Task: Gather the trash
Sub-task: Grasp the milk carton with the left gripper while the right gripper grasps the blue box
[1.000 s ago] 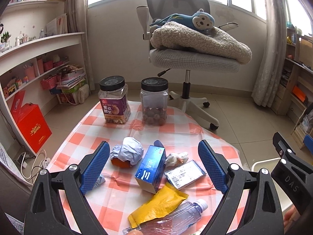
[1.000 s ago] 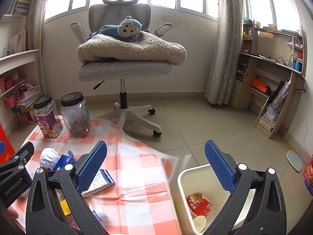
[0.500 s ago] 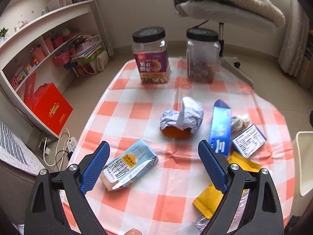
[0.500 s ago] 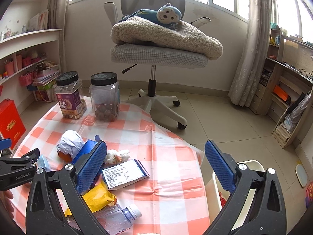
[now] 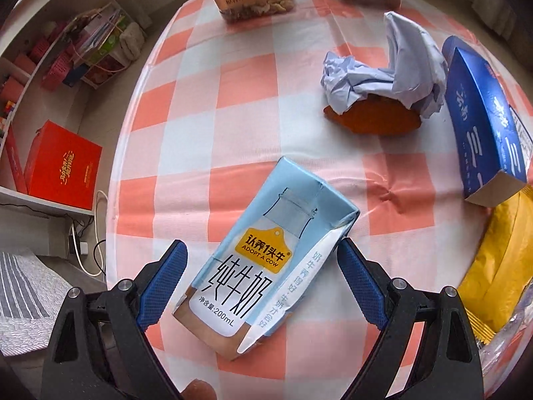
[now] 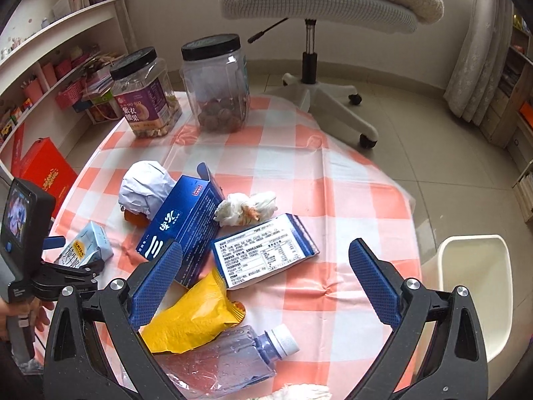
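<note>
Light: soft, even daylight; both views bright, colours clear.
Shadows: faint and short under the milk carton (image 5: 266,260) and blue box (image 6: 186,226).
Glare: mild sheen on the checked bench (image 5: 186,106) cloth creases and the clear bottle (image 6: 230,360).
Focus: near items sharp, print readable; far shelves (image 6: 60,50) softer.
Distortion: strong fisheye bending at edges, dark vignetted corners.
</note>
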Action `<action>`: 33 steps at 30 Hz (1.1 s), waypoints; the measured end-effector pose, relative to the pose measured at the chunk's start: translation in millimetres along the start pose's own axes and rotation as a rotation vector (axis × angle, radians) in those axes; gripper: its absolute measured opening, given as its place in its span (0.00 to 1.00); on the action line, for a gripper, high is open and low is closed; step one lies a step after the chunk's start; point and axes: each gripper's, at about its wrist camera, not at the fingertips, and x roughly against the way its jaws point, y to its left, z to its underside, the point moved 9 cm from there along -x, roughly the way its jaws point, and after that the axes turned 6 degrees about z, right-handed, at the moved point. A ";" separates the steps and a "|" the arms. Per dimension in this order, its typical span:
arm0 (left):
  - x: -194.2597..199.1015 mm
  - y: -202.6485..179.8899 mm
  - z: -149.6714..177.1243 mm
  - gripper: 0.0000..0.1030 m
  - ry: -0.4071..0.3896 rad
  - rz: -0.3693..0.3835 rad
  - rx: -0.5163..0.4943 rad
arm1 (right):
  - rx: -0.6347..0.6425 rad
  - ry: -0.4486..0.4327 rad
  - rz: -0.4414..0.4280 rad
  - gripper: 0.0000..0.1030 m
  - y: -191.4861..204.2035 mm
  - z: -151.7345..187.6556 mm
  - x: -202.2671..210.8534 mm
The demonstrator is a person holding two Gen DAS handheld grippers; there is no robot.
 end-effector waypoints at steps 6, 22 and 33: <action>2.9 -7.6 3.4 0.58 -0.020 0.080 -0.033 | -0.004 0.076 -0.074 0.93 26.0 3.7 -18.9; 101.6 26.1 -18.0 0.58 -0.268 0.161 0.174 | 0.037 0.213 -0.057 0.84 95.7 -3.6 -71.5; 113.4 28.1 -19.6 0.58 -0.321 0.190 0.224 | 0.004 0.198 -0.099 0.36 88.5 -5.4 -60.3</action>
